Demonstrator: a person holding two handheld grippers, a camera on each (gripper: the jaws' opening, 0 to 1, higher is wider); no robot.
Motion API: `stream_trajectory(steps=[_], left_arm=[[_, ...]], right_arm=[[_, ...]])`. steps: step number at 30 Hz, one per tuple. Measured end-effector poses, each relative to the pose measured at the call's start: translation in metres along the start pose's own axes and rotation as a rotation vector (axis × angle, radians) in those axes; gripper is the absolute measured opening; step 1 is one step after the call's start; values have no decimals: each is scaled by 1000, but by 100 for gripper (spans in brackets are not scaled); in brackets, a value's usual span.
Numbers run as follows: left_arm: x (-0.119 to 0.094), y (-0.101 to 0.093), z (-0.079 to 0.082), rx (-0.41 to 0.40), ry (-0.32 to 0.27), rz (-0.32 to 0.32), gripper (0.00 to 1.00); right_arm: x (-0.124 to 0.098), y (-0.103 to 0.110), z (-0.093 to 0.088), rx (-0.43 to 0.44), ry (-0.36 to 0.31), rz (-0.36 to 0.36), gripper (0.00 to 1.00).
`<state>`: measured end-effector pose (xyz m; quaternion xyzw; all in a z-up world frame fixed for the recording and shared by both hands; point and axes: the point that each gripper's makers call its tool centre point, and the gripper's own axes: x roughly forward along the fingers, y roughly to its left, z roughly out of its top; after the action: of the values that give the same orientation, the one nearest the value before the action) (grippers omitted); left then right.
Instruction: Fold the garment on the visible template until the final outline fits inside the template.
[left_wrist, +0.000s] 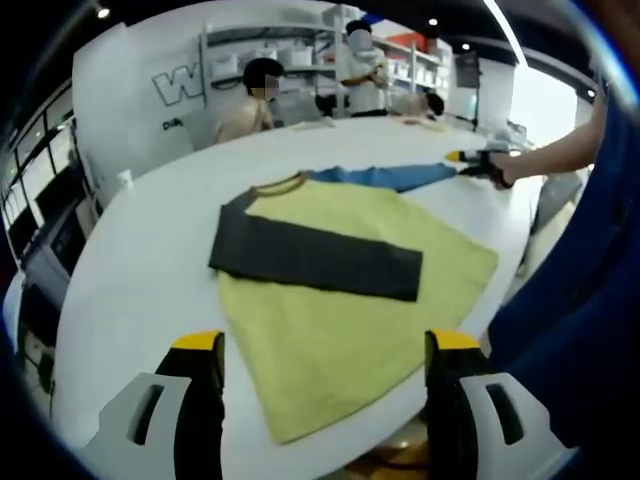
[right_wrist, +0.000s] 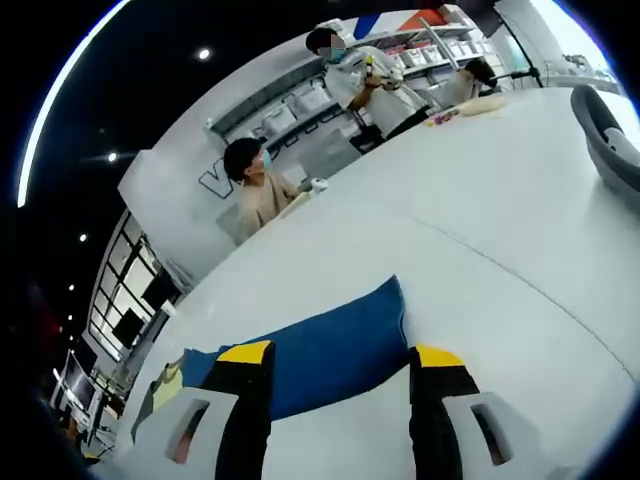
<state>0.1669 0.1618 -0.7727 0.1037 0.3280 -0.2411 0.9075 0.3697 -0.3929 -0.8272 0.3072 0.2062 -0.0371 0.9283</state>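
Observation:
A yellow-green shirt (left_wrist: 340, 330) lies flat on the white table (left_wrist: 140, 260). Its dark grey sleeve (left_wrist: 320, 258) is folded across the chest. Its blue sleeve (left_wrist: 395, 177) stretches out toward the far right. My left gripper (left_wrist: 325, 345) stands open above the shirt's near hem, its yellow-tipped jaws wide apart. My right gripper (left_wrist: 465, 160), held by a hand, sits at the tip of the blue sleeve. In the right gripper view the blue sleeve (right_wrist: 320, 345) lies on the table between and under the jaws of my right gripper (right_wrist: 340, 358), which is open.
The table's near edge runs just below the shirt hem. The person's arm (left_wrist: 550, 155) and blue clothing (left_wrist: 590, 300) fill the right side. Other people (right_wrist: 255, 185) sit and stand at the table's far side, near small items (right_wrist: 470, 108). A grey chair (right_wrist: 610, 140) stands at the right.

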Motion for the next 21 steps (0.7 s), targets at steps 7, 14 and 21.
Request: stream_trajectory(steps=[7, 14, 21], left_arm=[[-1, 1, 0, 7, 13, 8, 77], [0, 0, 0, 15, 26, 7, 76], [5, -6, 0, 21, 26, -2, 76]], right_arm=[[11, 5, 1, -62, 10, 34, 54], [19, 3, 6, -88, 1, 58, 56], [1, 9, -8, -106, 67, 89, 44]])
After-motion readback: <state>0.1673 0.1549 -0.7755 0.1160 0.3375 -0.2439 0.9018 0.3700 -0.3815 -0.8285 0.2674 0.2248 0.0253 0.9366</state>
